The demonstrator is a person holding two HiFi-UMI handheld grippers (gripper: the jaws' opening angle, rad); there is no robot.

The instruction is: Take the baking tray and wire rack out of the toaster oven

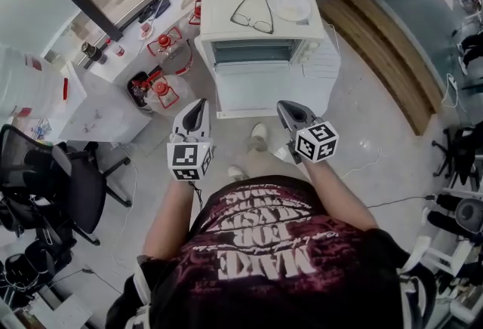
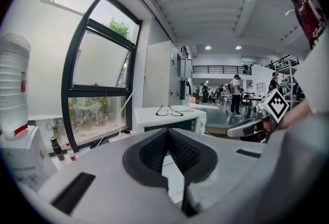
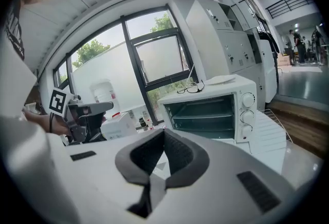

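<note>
While both tongs hang short of the toaster oven (image 1: pixel 226 4), each is closed on nothing.
Head view: left gripper (image 1: pixel 198 103) and right gripper (image 1: pixel 286 106) face the oven's open front, clear of it. Left gripper view: pads (image 2: pixel 153 153) together, oven ahead. Right gripper view: pads together; a shelf (image 3: pixel 205 115) spans the oven cavity, a wire rack (image 3: pixel 271 113) lies outside beside its knobs (image 3: pixel 248 99).
</note>
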